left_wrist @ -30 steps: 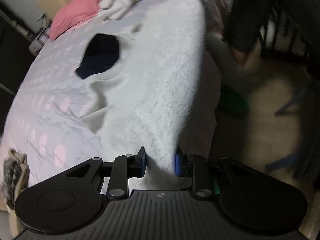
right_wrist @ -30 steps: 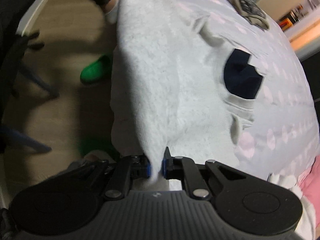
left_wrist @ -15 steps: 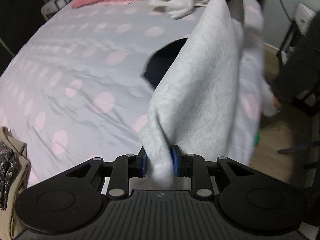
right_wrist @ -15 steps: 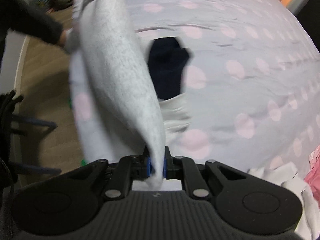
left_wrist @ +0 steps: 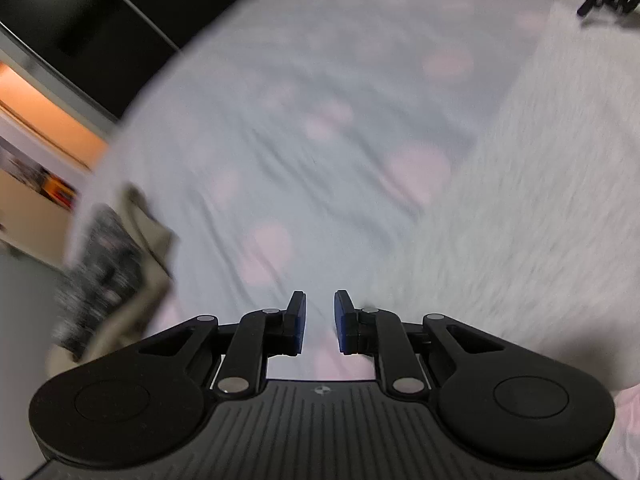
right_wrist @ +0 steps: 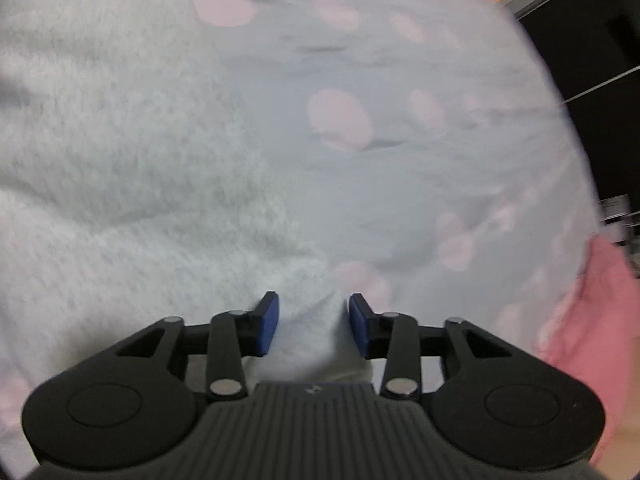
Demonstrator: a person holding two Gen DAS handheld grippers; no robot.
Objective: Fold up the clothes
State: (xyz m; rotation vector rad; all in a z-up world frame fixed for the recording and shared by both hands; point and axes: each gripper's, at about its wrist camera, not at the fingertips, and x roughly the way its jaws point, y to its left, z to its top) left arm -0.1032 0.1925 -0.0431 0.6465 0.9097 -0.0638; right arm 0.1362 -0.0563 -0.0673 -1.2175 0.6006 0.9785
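Patterned garment [left_wrist: 108, 256] left view only; pink pillow [right_wrist: 592, 312] right.

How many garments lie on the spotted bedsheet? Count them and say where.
2. A fluffy light-grey fleece garment lies spread on the sheet; a beige-and-black patterned garment lies at the sheet's edge. Blur may hide others.
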